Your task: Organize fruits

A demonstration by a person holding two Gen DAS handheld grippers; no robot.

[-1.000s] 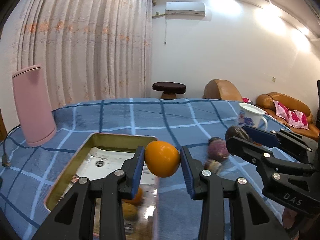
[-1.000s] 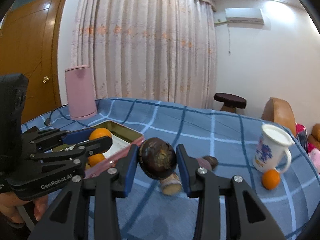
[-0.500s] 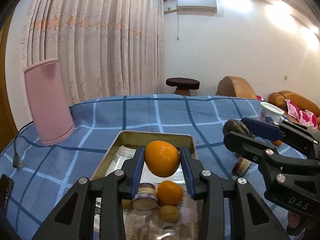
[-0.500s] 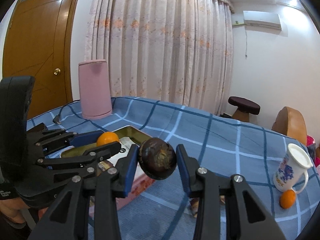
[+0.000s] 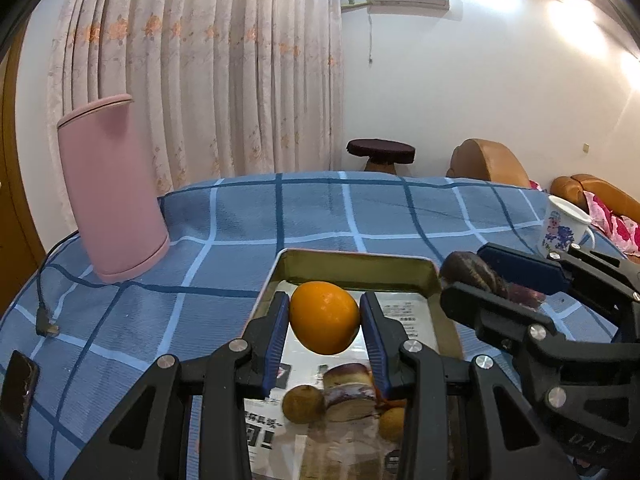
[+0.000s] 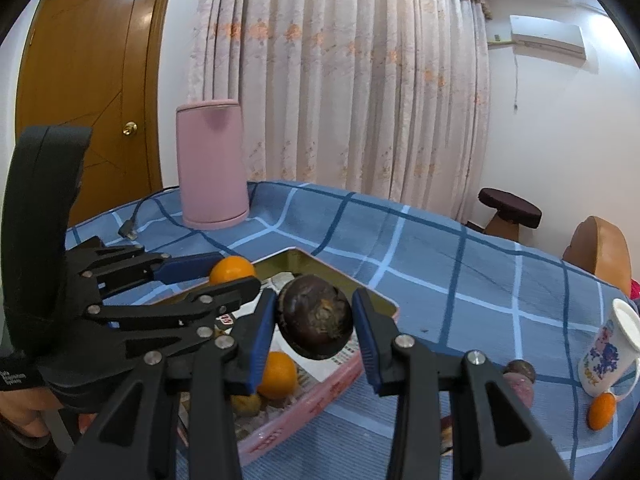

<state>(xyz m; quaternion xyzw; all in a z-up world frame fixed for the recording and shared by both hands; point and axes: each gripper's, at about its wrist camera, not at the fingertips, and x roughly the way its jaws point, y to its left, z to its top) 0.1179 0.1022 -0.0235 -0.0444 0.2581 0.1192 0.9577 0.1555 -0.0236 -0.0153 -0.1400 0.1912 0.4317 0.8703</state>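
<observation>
My left gripper clamps an orange, held above the tin, over its far half. My right gripper pinches a dark fruit above the tin's right rim. Inside the tin: another orange, a purple piece, small brown fruits. Right of the tin, on the cloth: mug, orange beside it. Left of the tin: pink canister.

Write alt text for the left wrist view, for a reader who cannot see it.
The left gripper holds an orange between its blue pads, above a metal tray already holding several fruits on a blue checked tablecloth. At right, the right gripper carries a dark round fruit; a pink cylinder stands at left.
</observation>
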